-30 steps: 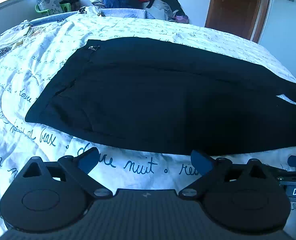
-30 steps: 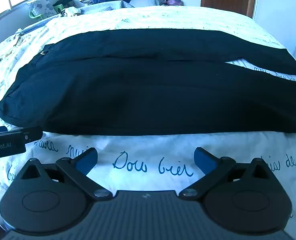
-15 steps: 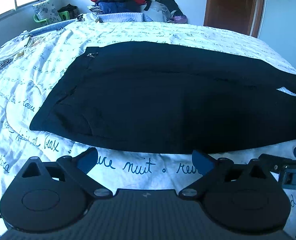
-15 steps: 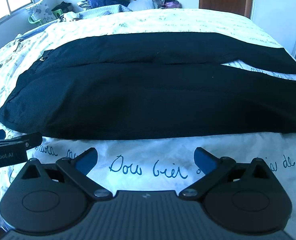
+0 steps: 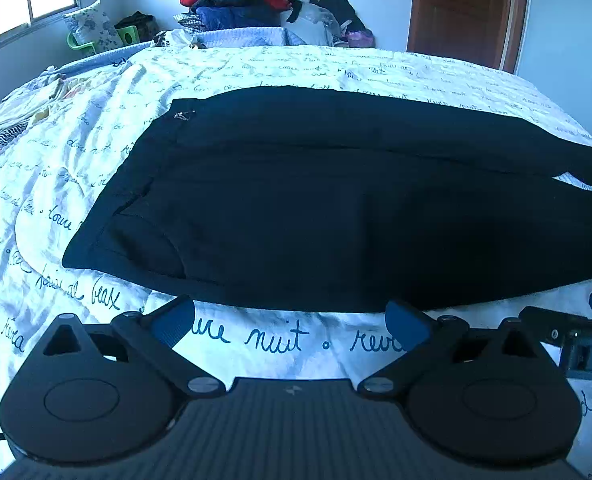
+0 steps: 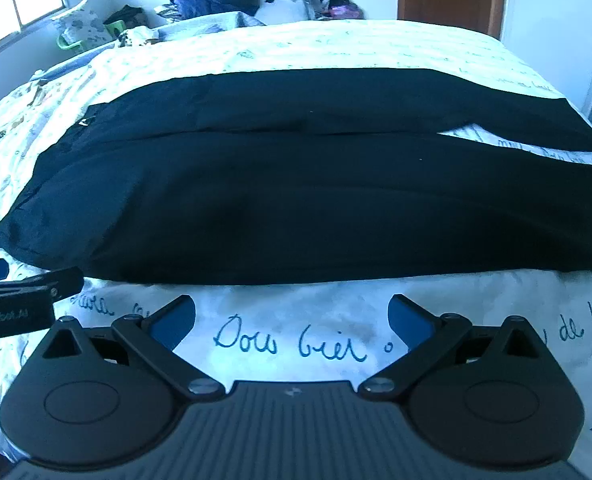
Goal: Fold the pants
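On the bed, across a white duvet (image 5: 279,68) printed with blue script, black pants (image 5: 336,208) lie flat, unfolded. Waistband to the left, legs run out to the right: long axis crosswise to both grippers. Legs part slightly near the hems, a wedge of duvet showing between them at far right.

Left gripper (image 5: 289,320): released, jaws spread wide, nothing between them; hangs over bare duvet just short of the near edge of the pants, level with the seat and upper thigh. Right gripper (image 6: 291,316): likewise released and empty, just short of the same near edge, further along toward the knee. Neither touches the cloth. Each one's housing shows at the margin of the other's view, so they sit side by side, close.

Judgement: no fold made yet. Near leg is the closer to both; the likely move is to take its near edge at two points and carry it over the far leg. Left is nearer the waistband, right nearer the hems, which lie well out to the right
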Motion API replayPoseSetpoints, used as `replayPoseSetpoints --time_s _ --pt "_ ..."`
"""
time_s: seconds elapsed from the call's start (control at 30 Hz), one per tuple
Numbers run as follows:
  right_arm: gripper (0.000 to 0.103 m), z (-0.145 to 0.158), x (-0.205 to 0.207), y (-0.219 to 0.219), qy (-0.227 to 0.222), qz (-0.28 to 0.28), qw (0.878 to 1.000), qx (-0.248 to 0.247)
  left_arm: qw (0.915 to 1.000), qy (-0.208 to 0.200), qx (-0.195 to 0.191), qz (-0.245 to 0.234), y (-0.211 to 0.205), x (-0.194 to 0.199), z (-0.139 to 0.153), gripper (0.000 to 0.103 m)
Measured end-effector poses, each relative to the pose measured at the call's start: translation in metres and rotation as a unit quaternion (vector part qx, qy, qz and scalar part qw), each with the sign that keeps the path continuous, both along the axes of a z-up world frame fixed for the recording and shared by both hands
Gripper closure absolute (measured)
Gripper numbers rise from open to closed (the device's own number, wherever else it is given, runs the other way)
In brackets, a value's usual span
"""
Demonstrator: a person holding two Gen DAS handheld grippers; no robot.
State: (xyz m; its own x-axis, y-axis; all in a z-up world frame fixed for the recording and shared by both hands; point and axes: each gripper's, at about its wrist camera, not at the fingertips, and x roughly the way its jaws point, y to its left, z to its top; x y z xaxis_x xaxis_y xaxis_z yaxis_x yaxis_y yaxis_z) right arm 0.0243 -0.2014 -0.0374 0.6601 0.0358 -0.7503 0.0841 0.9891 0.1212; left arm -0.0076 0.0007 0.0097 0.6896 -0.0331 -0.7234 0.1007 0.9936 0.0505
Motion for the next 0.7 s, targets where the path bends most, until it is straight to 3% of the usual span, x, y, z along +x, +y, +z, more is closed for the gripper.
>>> replayPoseSetpoints --time_s 0.5,0.7 --pt "0.000 0.017 0.003 -0.001 -0.008 0.035 0.999 0.013 1.0000 -0.006 0.007 0.004 0.002 0.010 0.004 0.001" --pt "0.000 0.035 0.006 0.007 -0.034 0.055 0.997 -0.032 0.9999 -0.007 0.009 0.006 0.002 0.014 0.004 0.001"
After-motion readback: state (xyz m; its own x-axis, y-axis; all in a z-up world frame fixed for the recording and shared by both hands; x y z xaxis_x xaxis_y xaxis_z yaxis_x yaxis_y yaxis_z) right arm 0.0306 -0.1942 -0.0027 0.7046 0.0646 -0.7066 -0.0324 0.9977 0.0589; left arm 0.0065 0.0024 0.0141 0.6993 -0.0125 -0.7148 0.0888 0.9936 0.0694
